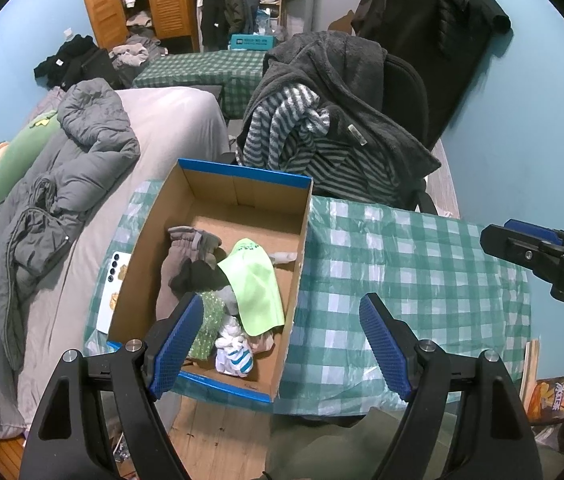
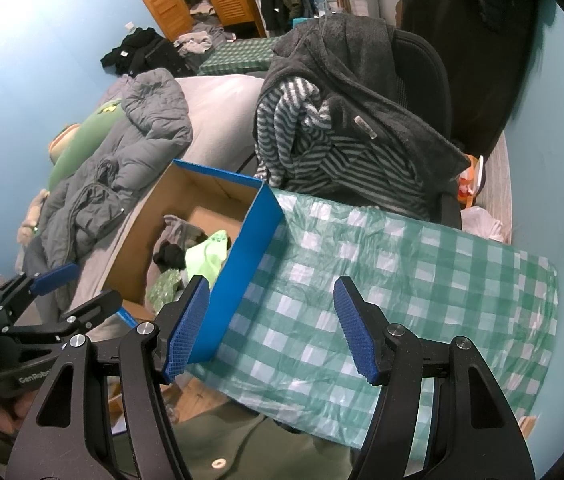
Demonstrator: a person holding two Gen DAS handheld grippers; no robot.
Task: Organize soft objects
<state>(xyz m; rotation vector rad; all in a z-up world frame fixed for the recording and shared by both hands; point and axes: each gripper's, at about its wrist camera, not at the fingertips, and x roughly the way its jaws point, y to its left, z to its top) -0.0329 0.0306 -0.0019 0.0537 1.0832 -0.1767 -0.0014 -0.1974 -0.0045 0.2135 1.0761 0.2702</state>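
Observation:
A cardboard box with blue outer walls (image 1: pixel 301 248) (image 2: pixel 242 256) stands on the left part of a table under a green checked cloth (image 1: pixel 409 272) (image 2: pixel 401 280). Inside lie soft items: grey gloves (image 1: pixel 196 240), a dark sock (image 1: pixel 196 276), a light green cloth (image 1: pixel 256 284) (image 2: pixel 206 256), a green sequinned piece (image 1: pixel 206 328) and a white-and-blue sock (image 1: pixel 236 356). My left gripper (image 1: pixel 282 344) hangs open over the box's near right corner, holding nothing. My right gripper (image 2: pixel 272 328) is open over the cloth just right of the box, also with nothing in it.
A chair draped with a dark fleece (image 1: pixel 345 92) and a striped garment (image 1: pixel 282 132) stands behind the table. A bed with a grey padded jacket (image 1: pixel 62 184) lies to the left. A phone (image 1: pixel 116 268) lies left of the box. Clothes hang at the back.

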